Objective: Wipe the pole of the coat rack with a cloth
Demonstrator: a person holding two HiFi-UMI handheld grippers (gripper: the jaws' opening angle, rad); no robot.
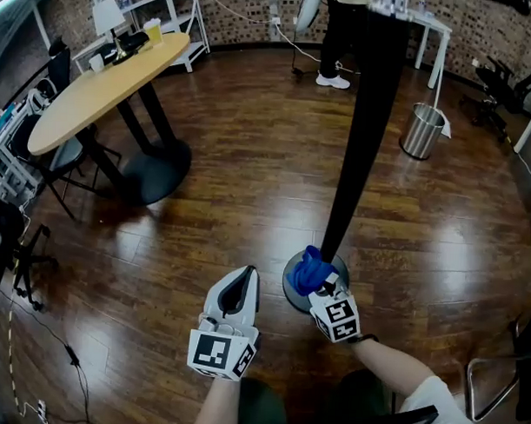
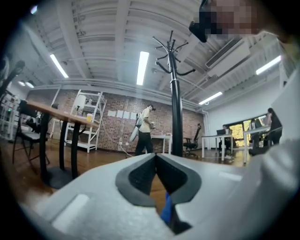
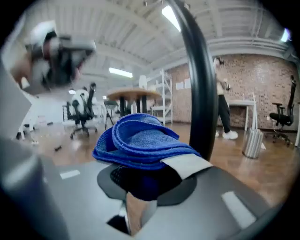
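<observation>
While the right tool [image 1: 322,291] clamps a folded blue cloth [image 1: 310,269] between its jaws, the cloth sits just beside the foot of the coat rack's black pole [image 1: 359,149], low over the round base [image 1: 289,290]. To the left of that base, the left tool [image 1: 244,277] hangs above the wooden floor [image 1: 250,163], its 2 jaws closed together on nothing.

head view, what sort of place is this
Likely an open office or lab workspace: an oval table, an office chair and white shelving stand on a wood floor.
</observation>
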